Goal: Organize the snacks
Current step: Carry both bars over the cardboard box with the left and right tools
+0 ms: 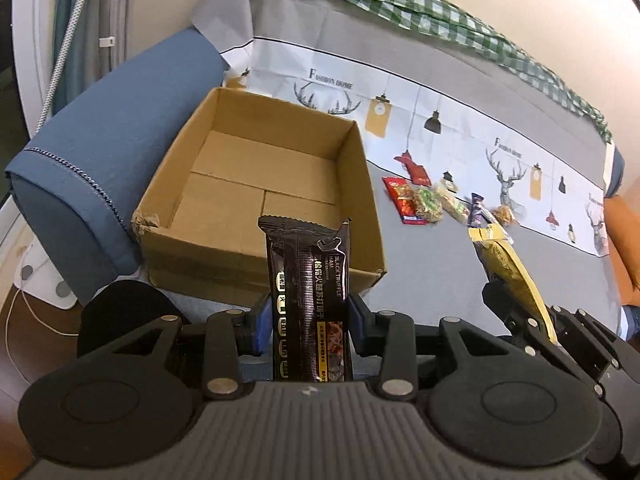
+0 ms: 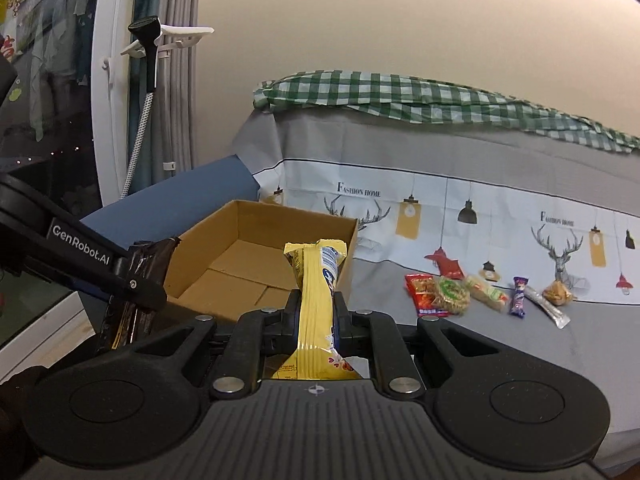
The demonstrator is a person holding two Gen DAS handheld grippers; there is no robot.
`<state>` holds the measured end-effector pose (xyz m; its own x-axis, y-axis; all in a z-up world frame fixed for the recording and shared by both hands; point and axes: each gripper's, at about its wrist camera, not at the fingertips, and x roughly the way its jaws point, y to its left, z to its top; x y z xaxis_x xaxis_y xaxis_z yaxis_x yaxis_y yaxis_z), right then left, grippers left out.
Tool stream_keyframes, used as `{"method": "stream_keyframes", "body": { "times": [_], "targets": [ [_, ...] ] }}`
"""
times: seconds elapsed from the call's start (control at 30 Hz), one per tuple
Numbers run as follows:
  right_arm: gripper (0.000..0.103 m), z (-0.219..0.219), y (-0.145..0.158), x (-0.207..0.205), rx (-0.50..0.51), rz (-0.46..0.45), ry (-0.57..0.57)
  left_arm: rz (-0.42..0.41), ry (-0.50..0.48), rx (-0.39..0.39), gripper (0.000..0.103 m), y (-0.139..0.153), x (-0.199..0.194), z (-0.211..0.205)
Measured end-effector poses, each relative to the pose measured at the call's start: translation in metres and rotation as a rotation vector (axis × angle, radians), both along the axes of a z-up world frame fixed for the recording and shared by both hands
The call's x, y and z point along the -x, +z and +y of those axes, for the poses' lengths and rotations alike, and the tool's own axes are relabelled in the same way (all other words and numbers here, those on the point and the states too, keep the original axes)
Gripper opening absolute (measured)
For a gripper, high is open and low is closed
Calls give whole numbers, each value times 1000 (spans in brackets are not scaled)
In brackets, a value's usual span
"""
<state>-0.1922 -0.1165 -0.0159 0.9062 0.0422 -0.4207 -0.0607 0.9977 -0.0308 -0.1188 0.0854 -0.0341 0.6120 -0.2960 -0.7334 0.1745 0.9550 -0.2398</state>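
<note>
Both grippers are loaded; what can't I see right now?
- Left wrist view: bottom of the black cracker packet, behind the gripper body.
- Right wrist view: near floor of the open cardboard box, behind the yellow snack packet.
- Both views: labels on the small loose snacks, too small.

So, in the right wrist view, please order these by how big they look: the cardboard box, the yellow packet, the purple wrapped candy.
1. Cardboard box, largest.
2. Yellow packet; it is held in the right claw close to the camera, so it looks bigger than it is.
3. Purple wrapped candy, smallest, lying farther away.
</note>
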Motion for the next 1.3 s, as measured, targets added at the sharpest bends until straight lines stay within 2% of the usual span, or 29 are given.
{"method": "stream_keyframes", "body": {
  "times": [0.23, 0.97, 1.3],
  "targets": [
    [14, -5, -2, -6, 3, 23, -28, -5, -26, 3, 43, -4, 2, -5],
    [14, -7, -8, -19, -1, 61, -7, 7, -41, 2, 43, -9, -6, -5],
    [14, -7, -12, -31, 26, 77, -1, 12, -18, -8, 43, -10, -24, 1]
  ]
}}
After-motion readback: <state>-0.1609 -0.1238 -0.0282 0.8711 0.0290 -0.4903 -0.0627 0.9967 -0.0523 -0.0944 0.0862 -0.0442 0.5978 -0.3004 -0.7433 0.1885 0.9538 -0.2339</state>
